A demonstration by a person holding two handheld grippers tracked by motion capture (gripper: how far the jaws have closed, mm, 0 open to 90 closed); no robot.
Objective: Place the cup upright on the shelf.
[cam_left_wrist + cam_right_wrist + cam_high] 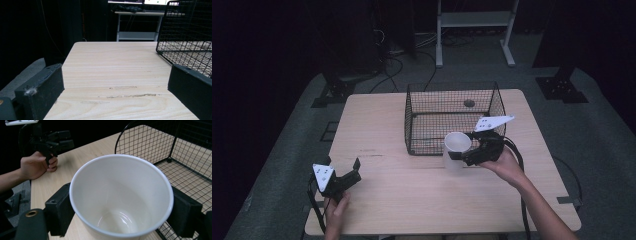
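A white cup point(457, 150) stands upright and empty at the front edge of the black wire basket point(452, 100), its mouth open upward; in the right gripper view the white cup point(120, 202) shows a smooth, clean inside with a faint glint at the bottom. The right gripper point(469, 152) pinches it from the side, one black jaw pressed against each flank of the cup wall, just below the rim. Whether the cup's base rests on the table or hangs slightly above it cannot be told. The person's right hand point(504, 162) holds that gripper from the right, with its cable trailing back along the forearm.

The wire basket stands on the far half of the light wooden table point(412, 200), its front wall just behind the cup, and its floor lies bare in the right gripper view point(175, 170).

The left gripper point(352, 172) sits well apart from the cup, near the table's front left corner, held low by the left hand point(334, 207). Its jaws are spread wide with nothing between them; through the gap, the left gripper view shows bare table point(115, 75) with a few scuff marks and a corner of the basket point(187, 37) at the right.
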